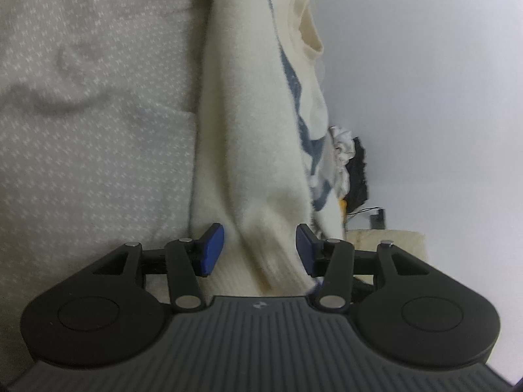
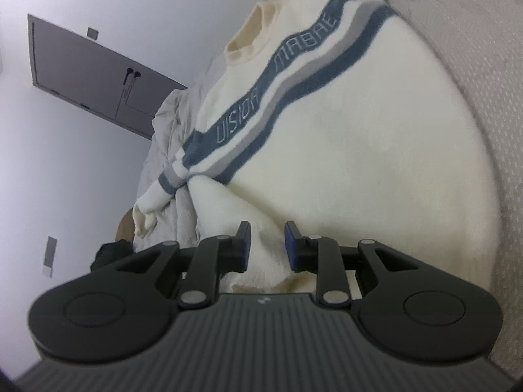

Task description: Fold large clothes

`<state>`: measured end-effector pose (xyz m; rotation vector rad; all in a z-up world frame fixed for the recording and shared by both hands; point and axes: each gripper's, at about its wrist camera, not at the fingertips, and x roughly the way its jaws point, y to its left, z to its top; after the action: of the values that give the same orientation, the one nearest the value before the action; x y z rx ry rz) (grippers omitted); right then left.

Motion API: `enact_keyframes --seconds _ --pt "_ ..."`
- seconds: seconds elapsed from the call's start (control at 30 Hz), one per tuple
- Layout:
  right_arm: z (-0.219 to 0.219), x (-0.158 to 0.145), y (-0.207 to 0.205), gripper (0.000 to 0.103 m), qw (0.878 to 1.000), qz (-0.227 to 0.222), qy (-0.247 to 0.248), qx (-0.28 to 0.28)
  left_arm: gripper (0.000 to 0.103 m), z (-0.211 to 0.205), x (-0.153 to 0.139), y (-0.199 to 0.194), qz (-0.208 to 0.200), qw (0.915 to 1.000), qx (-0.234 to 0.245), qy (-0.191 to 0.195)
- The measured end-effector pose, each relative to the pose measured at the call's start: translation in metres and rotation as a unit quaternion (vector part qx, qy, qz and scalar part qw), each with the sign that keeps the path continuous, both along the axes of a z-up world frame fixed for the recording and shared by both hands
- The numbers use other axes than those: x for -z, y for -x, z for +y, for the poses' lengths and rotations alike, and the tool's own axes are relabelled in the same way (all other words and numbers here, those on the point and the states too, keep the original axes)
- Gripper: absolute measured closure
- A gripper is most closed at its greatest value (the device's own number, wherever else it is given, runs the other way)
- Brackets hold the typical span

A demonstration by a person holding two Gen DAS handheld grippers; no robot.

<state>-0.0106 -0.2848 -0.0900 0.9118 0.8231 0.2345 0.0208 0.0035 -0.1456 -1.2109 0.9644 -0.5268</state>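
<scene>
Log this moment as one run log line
sweater on bed | left gripper open astride fabric | right gripper open astride fabric

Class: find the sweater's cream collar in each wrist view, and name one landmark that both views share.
Left wrist view: collar at upper centre, seen edge-on against the pale wall.
Right wrist view: collar at upper centre, left of the lettered blue stripe.
Shared landmark: the blue stripe crossing the sweater just below the collar.

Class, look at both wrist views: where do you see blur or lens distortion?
Left wrist view: the sweater and bedspread are soft with blur. Right wrist view: fisheye bends the bedspread edge; the stripe lettering stays readable.
</scene>
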Motion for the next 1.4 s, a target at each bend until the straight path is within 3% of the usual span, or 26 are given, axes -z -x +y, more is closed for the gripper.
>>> enact_keyframes --seconds 0.1,0.17,0.47,0.63,0.67,0.7,0.73,0.8,0.87,0.97,1.03,1.13,1.23,1.27,1.3,1.4 --pt "0.008 0.004 -0.003 0.077 1.0 0.001 0.011 -0.009 0.049 0.004 -0.004 0.008 -0.03 0.9981 0.013 0.052" --pt "0.009 0.008 -0.001 0.077 1.0 0.008 0.014 -0.015 0.049 0.004 -0.01 0.013 -0.049 0.9967 0.02 0.061" --pt "0.006 0.008 0.009 0.077 1.0 0.003 0.017 -0.001 0.049 -0.004 0.002 0.028 0.001 0.9992 0.039 -0.01" --pt "0.008 0.008 0.011 0.079 1.0 -0.002 0.021 -0.007 0.05 -0.015 -0.003 0.024 -0.024 0.9984 0.033 -0.039" --pt "0.008 0.009 0.01 0.08 1.0 -0.001 0.016 -0.01 0.057 -0.016 -0.005 0.024 -0.032 0.998 0.03 -0.047" --pt "0.009 0.009 0.01 0.08 1.0 0.002 0.015 -0.012 0.078 -0.016 -0.009 0.024 -0.042 0.9972 0.024 -0.057" --pt "0.009 0.01 0.009 0.081 1.0 0.004 0.014 -0.015 0.086 -0.015 -0.014 0.026 -0.052 0.996 0.017 -0.07" --pt "0.011 0.009 0.011 0.081 1.0 0.0 0.007 -0.025 0.094 -0.008 -0.026 0.032 -0.067 0.9943 0.004 -0.083" --pt "0.013 0.006 0.014 0.081 0.999 -0.01 0.005 -0.037 0.095 0.0 -0.044 0.041 -0.08 0.99 -0.002 -0.116" --pt "0.018 -0.004 0.021 0.08 0.998 -0.028 0.016 -0.056 0.095 0.013 -0.082 0.064 -0.117 0.9726 -0.006 -0.201" --pt "0.023 -0.01 0.027 0.08 0.996 -0.041 0.03 -0.067 0.095 0.022 -0.1 0.077 -0.118 0.9573 -0.008 -0.264" --pt "0.03 -0.018 0.037 0.08 0.993 -0.057 0.057 -0.084 0.095 0.033 -0.114 0.093 -0.097 0.9257 0.002 -0.366" --pt "0.039 -0.025 0.044 0.079 0.988 -0.067 0.096 -0.096 0.099 0.043 -0.113 0.1 -0.062 0.9013 0.02 -0.428" --pt "0.042 -0.027 0.046 0.079 0.987 -0.07 0.11 -0.098 0.099 0.044 -0.112 0.101 -0.061 0.8896 0.022 -0.452" --pt "0.045 -0.029 0.048 0.079 0.985 -0.076 0.123 -0.099 0.099 0.048 -0.109 0.103 -0.066 0.88 0.025 -0.47" --pt "0.049 -0.038 0.054 0.078 0.978 -0.096 0.158 -0.099 0.098 0.046 -0.119 0.11 -0.105 0.8613 0.032 -0.496"
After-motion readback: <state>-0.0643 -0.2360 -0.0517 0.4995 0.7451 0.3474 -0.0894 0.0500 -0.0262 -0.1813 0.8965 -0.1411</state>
